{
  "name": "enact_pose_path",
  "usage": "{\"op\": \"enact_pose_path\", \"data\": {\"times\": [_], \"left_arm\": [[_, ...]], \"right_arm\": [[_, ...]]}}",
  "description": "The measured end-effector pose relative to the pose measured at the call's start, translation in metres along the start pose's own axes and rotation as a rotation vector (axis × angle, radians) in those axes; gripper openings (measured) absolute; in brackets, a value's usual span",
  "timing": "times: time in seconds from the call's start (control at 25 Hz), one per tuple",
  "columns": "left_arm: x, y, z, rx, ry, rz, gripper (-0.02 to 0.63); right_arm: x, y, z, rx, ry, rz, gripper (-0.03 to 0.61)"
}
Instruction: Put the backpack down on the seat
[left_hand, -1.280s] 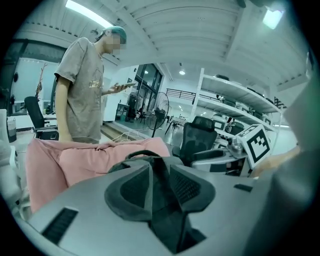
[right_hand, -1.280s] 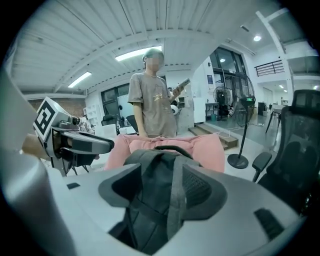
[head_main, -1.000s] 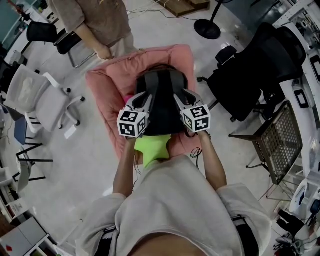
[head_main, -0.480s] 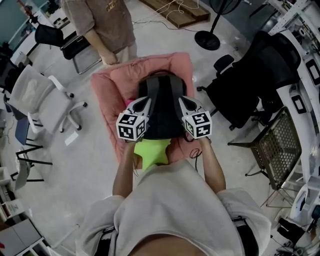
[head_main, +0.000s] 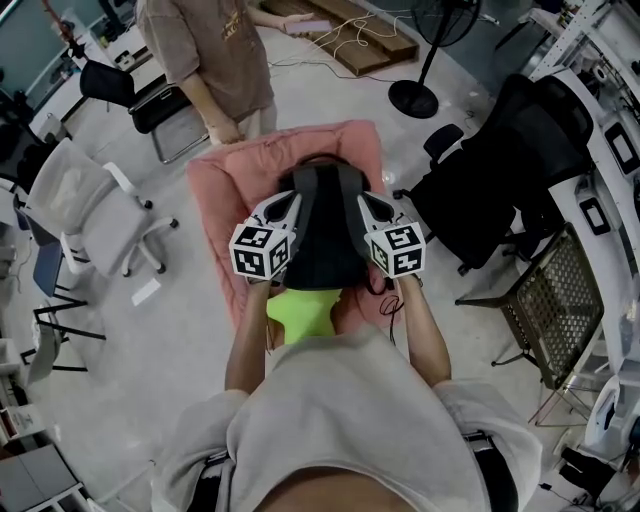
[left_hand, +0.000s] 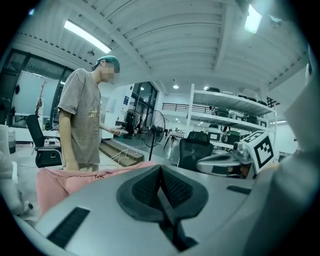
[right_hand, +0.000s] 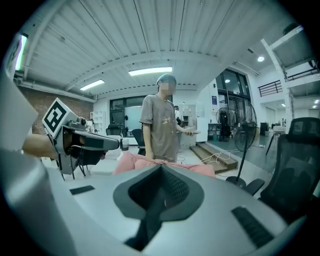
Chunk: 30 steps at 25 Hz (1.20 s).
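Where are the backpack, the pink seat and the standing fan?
backpack (head_main: 325, 235): head view, middle of its black body.
pink seat (head_main: 225, 185): head view, bare cushion left of the backpack.
standing fan (head_main: 413, 98): head view, its round base.

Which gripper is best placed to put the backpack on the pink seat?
Neither left nor right wins. The left gripper and right gripper, both shut, sit level on opposite sides of the backpack above the seat, so probably both together.
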<state>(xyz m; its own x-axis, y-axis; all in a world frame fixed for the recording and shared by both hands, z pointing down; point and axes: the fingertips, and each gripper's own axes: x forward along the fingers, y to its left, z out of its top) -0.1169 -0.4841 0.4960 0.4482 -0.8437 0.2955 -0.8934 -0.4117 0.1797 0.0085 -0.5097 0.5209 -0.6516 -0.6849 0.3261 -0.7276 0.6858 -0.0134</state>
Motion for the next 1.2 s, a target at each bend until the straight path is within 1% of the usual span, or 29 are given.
{"op": "enact_pose_path", "data": {"times": [0.28,0.72,1.2], "left_arm": [[0.0,-0.006,0.016,0.019,-0.027,0.004,0.012],[0.003,-0.01,0.032,0.043,-0.054,0.004,0.012],[-0.001,-0.005,0.029,0.037,-0.046,-0.004,0.012]], "right_arm": [[-0.005,-0.005,0.015,-0.019,-0.028,0.0,-0.003],[-0.008,-0.011,0.026,-0.031,-0.05,-0.006,-0.003],[-0.005,-0.006,0.029,-0.031,-0.052,-0.018,-0.003]]}}
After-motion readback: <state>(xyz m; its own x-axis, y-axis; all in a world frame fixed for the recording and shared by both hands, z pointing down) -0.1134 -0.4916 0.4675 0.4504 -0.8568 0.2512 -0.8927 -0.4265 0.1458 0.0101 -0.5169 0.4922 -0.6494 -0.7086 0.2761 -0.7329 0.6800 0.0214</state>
